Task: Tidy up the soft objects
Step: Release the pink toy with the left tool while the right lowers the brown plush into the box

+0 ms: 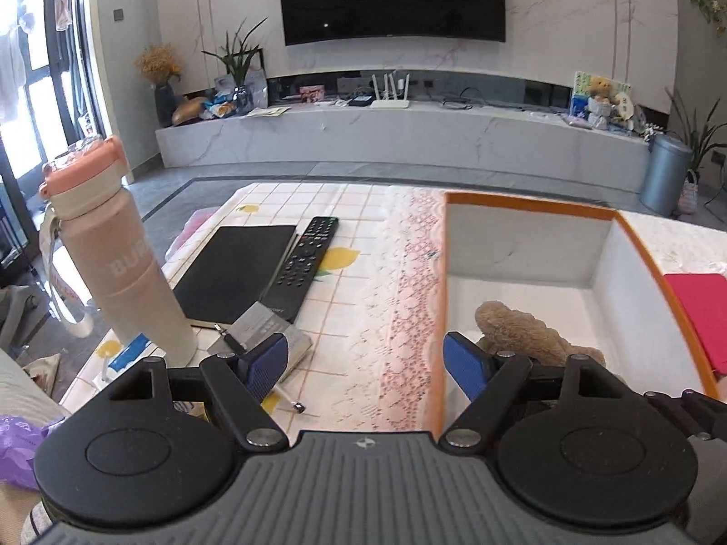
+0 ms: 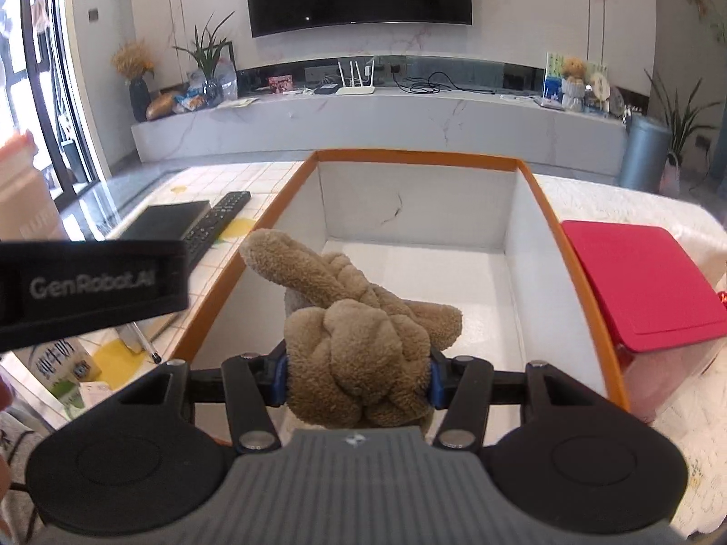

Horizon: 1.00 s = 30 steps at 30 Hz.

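We see a brown plush toy [image 2: 359, 345], knotted and fuzzy, clamped between the blue pads of the right gripper [image 2: 359, 379] and held over the near end of a white box with an orange rim [image 2: 563, 245]; one limb of the toy juts up and to the left past the rim. In the left wrist view the same toy [image 1: 522, 331] shows inside the box [image 1: 443, 299], just behind the right-hand pad of the left gripper [image 1: 368, 365], whose jaws stand wide apart with nothing between them, above the lace-edged cloth [image 1: 395, 299] covering the bench. To the left of the box we note a remote control [image 1: 304, 268] beside a black notebook [image 1: 231, 272], and a pink bottle [image 1: 122, 254] standing upright at the bench's left edge. A red-lidded container [image 2: 636, 290] sits just beside the box's right wall.
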Tool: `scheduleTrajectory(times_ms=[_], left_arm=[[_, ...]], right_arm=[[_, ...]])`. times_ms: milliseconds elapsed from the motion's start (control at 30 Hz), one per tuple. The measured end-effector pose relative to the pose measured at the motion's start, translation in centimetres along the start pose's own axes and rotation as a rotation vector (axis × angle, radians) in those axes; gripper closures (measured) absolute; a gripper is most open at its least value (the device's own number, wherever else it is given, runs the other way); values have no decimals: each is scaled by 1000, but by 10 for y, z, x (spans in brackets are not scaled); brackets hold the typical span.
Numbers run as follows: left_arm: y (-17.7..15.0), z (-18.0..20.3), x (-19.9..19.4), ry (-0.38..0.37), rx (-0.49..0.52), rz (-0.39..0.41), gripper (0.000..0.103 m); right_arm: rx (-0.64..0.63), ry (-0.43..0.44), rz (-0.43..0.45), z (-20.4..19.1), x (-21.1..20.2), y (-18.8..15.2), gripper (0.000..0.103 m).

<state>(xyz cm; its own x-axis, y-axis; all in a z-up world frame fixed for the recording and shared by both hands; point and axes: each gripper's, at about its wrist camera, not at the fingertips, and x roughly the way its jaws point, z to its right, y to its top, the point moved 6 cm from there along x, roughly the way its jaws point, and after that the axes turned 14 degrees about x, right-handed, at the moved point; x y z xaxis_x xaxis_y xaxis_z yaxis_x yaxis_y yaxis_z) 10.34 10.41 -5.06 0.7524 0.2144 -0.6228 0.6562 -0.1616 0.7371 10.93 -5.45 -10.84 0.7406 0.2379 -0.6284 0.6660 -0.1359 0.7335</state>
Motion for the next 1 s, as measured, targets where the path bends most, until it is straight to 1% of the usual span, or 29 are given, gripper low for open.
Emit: scheduleTrajectory(times_ms=[67,100,133,167,200,267,300,433,500,567,600,633,667,700,733,800,867,900,933,1000], left_arm=[[-2,-1,2,13,2,-11,12],[-3,-2,3,16,0,-16,12],[-4,-3,4,16,-1,-20,12],[-4,-2,5,14,-2,-23,12],[-5,-3,5,10,-3,-25,12],[-4,-3,4,3,-11,-25,12],[-4,-3,2,-1,-13,-22,12],[-1,-5,-4,-10,-30,-2,12],[0,-6,-8,-14,-41,6,12],[1,-7,-11,-16,-56,9,12],[2,-7,-12,-16,-62,9,12],[2,-8,-14,-16,-66,9,12],[2,-9,-15,-16,-69,11,12],[2,-10,-16,-14,-72,14,12],[2,-11,-17,-11,-76,14,12],[2,-13,-17,-5,-87,11,12],[1,-16,-16,-4,-99,7,12],[1,-17,-15,-7,-103,6,12],[0,-18,-14,-10,-109,6,12],[-1,-19,-12,-13,-120,1,12]], right_arm=[[-34,-18,-3,-8,4,-4,47],[-61,-25,-10,-11,6,-7,43],[-87,-26,-16,-15,7,-9,44],[-91,-13,-17,-17,5,-9,39],[-104,7,-37,-19,4,-9,33],[-115,48,-54,-21,-4,-9,25],[-125,59,-67,-21,-7,-9,17],[-148,76,-60,-16,-24,-7,14],[-158,73,-42,-14,-32,-5,14],[-156,93,-15,-10,-42,-2,15],[-152,105,-5,-7,-46,0,21],[-145,114,-1,-4,-48,2,36],[-131,119,-3,0,-49,5,44],[-115,124,-11,3,-49,7,55],[-99,135,-22,7,-46,10,59],[-47,152,-65,14,-32,16,60],[-14,151,-147,19,-12,18,70],[-13,154,-195,18,-3,18,78],[-24,169,-231,14,3,17,83],[-80,231,-303,2,12,16,86]])
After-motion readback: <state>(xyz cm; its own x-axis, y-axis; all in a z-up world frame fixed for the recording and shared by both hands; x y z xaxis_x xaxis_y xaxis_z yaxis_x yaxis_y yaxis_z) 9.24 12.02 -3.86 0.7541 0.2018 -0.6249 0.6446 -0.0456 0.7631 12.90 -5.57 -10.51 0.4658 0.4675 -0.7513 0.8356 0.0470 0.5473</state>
